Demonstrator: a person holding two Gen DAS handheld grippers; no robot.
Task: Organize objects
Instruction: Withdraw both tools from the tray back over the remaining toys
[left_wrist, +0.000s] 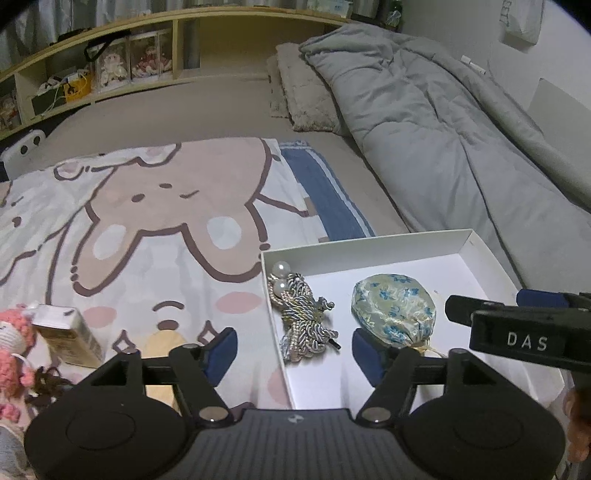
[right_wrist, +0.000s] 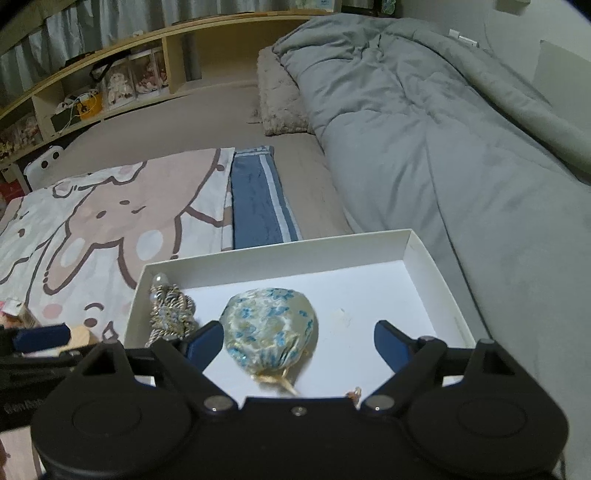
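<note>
Shallow white cardboard box (left_wrist: 476, 254) sitting on the bed, lower right of the left wrist frame, lower centre of the right wrist frame (right_wrist: 413, 254). Inside it, a round brocade pouch with blue flowers and a gathered gold-tied neck (left_wrist: 394, 309) near the middle of the box floor (right_wrist: 271, 329), and a bundle of silver-grey twisted cord with two pearl beads (left_wrist: 301, 314) lying against the box's left wall (right_wrist: 170, 312). Pouch and cord bundle apart, both resting on the box floor.

Left gripper (left_wrist: 293, 347) at bottom centre of its own view, blue-padded jaws spread wide, empty, straddling the box's left wall, cord bundle between them. Right gripper (right_wrist: 299, 345) low over the box, jaws likewise spread, empty, pouch just inside the left finger.

Outside the box, on the cartoon-rabbit printed blanket (left_wrist: 155, 221): a small cream carton (left_wrist: 68, 336) and a pink crocheted doll (left_wrist: 13, 343) at the lower left edge of the left wrist frame. Grey quilted duvet (right_wrist: 424, 122) filling the right side, wooden shelf (right_wrist: 122, 59) across the upper left.
</note>
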